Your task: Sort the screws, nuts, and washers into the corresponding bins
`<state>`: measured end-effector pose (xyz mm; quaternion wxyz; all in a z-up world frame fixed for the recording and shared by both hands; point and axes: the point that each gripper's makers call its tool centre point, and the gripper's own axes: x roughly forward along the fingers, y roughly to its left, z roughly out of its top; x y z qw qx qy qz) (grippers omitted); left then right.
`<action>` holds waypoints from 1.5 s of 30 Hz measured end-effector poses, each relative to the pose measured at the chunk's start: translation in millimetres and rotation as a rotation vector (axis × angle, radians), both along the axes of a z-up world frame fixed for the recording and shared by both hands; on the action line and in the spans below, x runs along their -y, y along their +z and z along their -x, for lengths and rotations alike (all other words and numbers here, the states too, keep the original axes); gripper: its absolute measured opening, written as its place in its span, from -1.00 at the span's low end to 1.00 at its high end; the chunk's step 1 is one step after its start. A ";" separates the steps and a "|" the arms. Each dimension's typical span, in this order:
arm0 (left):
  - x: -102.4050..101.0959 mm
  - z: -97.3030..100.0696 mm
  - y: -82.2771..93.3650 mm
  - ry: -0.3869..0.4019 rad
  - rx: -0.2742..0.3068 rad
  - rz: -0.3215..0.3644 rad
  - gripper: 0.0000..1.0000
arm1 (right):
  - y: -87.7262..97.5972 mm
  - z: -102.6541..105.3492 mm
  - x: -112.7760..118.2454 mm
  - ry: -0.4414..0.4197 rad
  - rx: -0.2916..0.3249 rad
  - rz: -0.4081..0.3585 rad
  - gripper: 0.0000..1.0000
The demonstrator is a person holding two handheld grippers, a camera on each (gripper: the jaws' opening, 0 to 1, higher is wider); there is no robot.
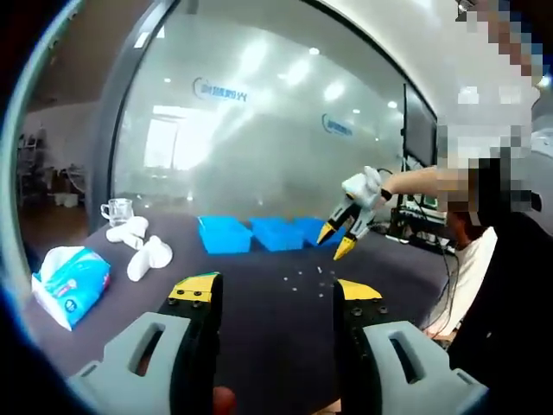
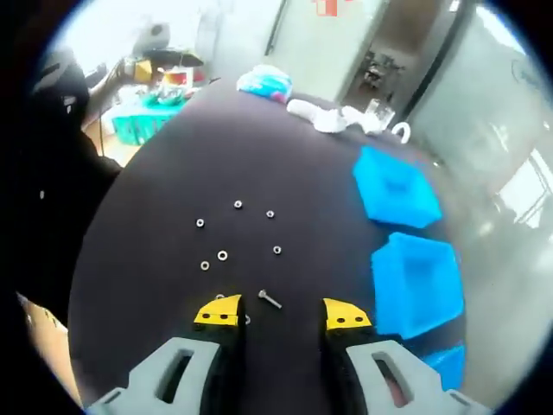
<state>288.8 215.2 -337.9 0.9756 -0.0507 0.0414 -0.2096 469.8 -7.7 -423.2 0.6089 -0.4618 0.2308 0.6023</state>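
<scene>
A small metal screw (image 2: 270,299) lies on the dark matte table (image 2: 147,251), just ahead of the right gripper (image 2: 283,315) and between its two yellow-tipped jaws, which stand apart with nothing held; it does not touch either jaw; beyond it, several small round nuts or washers (image 2: 222,255) are scattered loose on the cloth, each one apart from the others; I cannot tell which are nuts and which are washers. To the right of them stand three bright blue plastic bins (image 2: 413,281) in a row, rectangular with smooth walls; they are near the table edge. In the left gripper view the same bins (image 1: 251,233) show as a row at the far side, and the small parts (image 1: 304,275) are only pale dots; the left gripper (image 1: 274,294) is held above the table with jaws wide apart, holding nothing. A packet of tissues (image 1: 71,284) in soft blue wrapping, some white rolled cloths (image 1: 149,257) and a clear glass mug (image 1: 117,210) lie at the left.
</scene>
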 end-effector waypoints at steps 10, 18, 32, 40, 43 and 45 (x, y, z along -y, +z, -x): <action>-1.9 -2.5 -2.1 0.025 -0.007 0.006 0.02 | -20.2 7.2 -0.2 0.149 0.025 0.164 -0.41; 0.1 -7.7 -2.8 0.024 -0.016 -0.002 0.02 | -26.8 -0.6 -7.0 0.244 0.062 0.228 -0.45; 6.6 -7.9 -0.3 -0.027 -0.017 -0.043 0.03 | -39.3 -0.2 -10.3 0.445 0.153 0.324 -0.61; 6.1 -7.3 -0.2 -0.031 -0.017 -0.044 0.03 | -44.9 0.6 -9.0 0.463 0.122 0.353 -0.73; 5.0 -7.0 0.9 -0.027 -0.013 -0.036 0.03 | -48.0 -2.3 -6.5 0.460 0.106 0.361 -0.76; 4.8 -6.8 1.5 -0.027 -0.012 -0.037 0.03 | -49.3 -1.7 -7.0 0.464 0.095 0.358 -0.76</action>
